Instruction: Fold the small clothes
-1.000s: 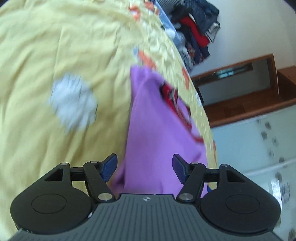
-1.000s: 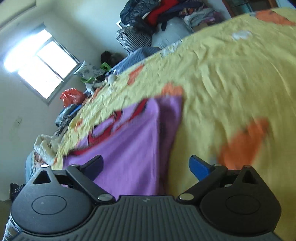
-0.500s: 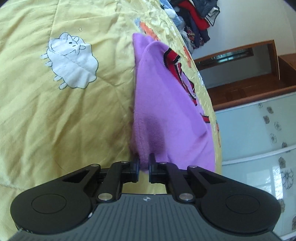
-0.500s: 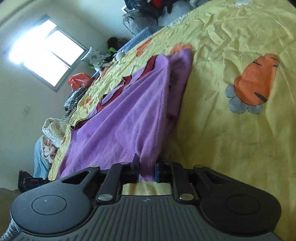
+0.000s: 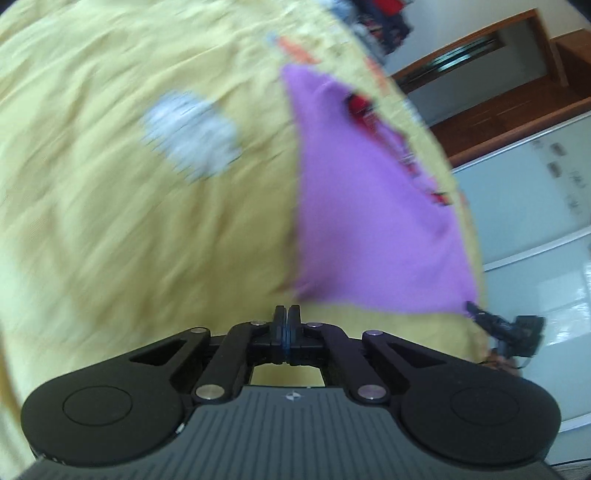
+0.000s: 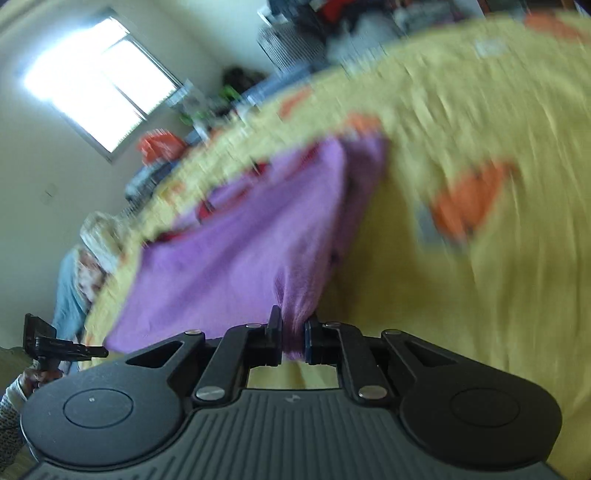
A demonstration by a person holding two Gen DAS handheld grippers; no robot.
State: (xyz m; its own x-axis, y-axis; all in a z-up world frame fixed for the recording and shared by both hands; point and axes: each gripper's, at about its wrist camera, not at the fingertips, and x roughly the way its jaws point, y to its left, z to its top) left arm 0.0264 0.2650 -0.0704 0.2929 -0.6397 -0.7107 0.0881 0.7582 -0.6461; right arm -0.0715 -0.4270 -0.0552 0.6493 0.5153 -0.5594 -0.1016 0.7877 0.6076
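Observation:
A purple garment with red trim lies on a yellow bedsheet. My left gripper is shut, pads together with nothing visible between them. The garment's near corner lies just beyond and right of its tips. In the right wrist view the same garment is bunched between the fingers of my right gripper, whose jaws are closing and pinching the cloth. The right gripper also shows at the garment's far corner in the left wrist view. Both views are blurred.
The sheet carries a white sheep print and an orange carrot print. A heap of clothes is piled at the bed's far end. A window and glass wardrobe doors flank the bed.
Both grippers went from open to closed at the garment's near edge. The purple cloth that sat at the left tips half a second ago now lies just ahead of them. Both views have shifted.

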